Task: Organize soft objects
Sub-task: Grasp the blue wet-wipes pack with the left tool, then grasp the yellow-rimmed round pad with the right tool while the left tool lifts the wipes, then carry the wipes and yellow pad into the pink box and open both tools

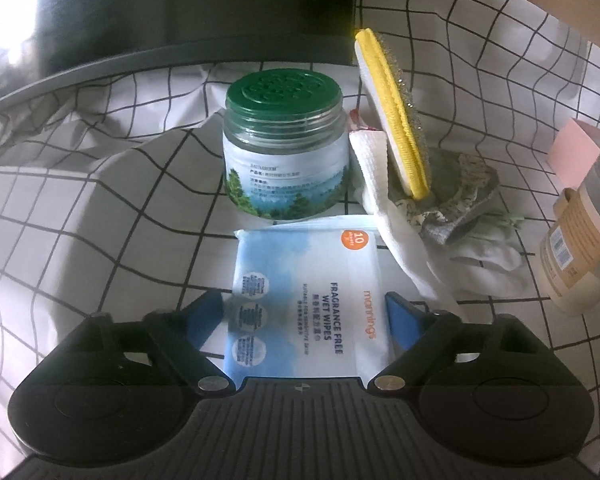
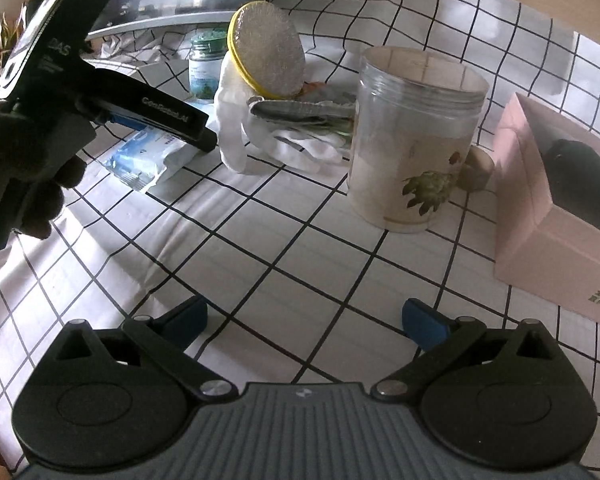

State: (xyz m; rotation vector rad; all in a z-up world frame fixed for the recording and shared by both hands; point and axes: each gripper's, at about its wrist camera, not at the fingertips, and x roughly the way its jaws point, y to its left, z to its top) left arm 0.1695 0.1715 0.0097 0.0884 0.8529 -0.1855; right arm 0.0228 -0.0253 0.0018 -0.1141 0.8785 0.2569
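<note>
A blue and white wet wipes pack [image 1: 306,292] lies flat on the checked cloth between the open fingers of my left gripper [image 1: 306,312], which straddles its near end. The pack also shows in the right wrist view [image 2: 148,158] under the left gripper [image 2: 172,126]. A yellow-rimmed scrub pad [image 1: 394,120] leans on a heap of white and grey cloths [image 1: 440,216]; both show in the right wrist view, pad [image 2: 270,52] and cloths [image 2: 300,132]. My right gripper [image 2: 304,320] is open and empty above bare cloth.
A green-lidded jar [image 1: 286,144] stands just beyond the wipes. A clear plastic jar [image 2: 414,140] and a pink box [image 2: 556,216] stand to the right. A dark bin [image 1: 180,20] with a grey rim is behind. The checked tablecloth [image 2: 260,240] covers the table.
</note>
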